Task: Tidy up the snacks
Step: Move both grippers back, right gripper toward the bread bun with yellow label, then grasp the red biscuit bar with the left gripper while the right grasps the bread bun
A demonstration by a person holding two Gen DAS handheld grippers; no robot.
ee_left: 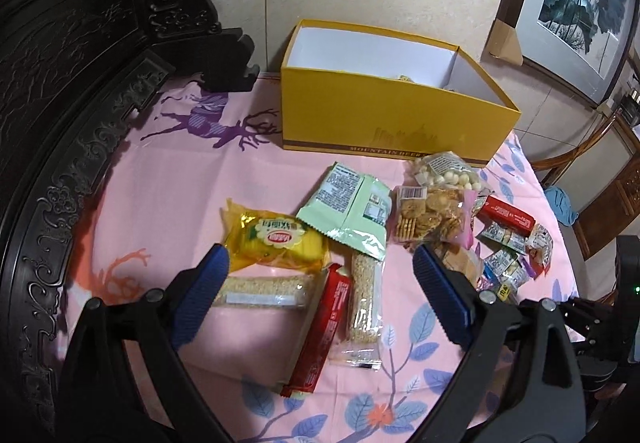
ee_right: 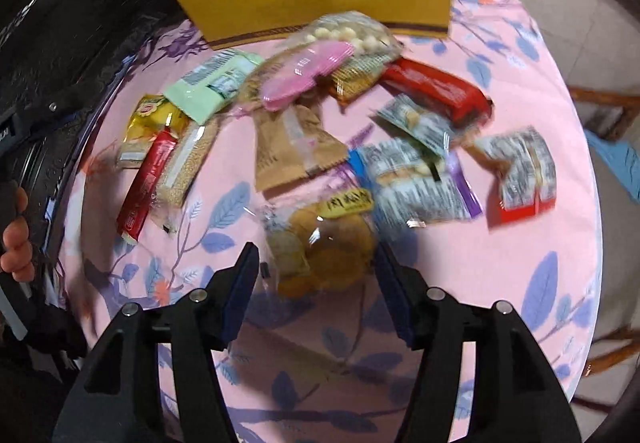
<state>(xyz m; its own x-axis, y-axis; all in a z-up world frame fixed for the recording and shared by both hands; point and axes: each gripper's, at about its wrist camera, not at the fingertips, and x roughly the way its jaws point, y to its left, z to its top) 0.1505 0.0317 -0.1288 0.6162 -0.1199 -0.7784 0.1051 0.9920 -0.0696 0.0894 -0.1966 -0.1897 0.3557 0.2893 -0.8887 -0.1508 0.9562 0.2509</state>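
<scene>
Only the left view looks inside the open yellow cardboard box; two rice bars lie between the wide left claw. Right claw, wide, holds nothing

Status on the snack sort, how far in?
Early. The yellow box shows only a glimpse of something inside. Nothing is in hand: the left gripper and right gripper are both open above the pile. The snacks remain spread on the pink cloth.
</scene>
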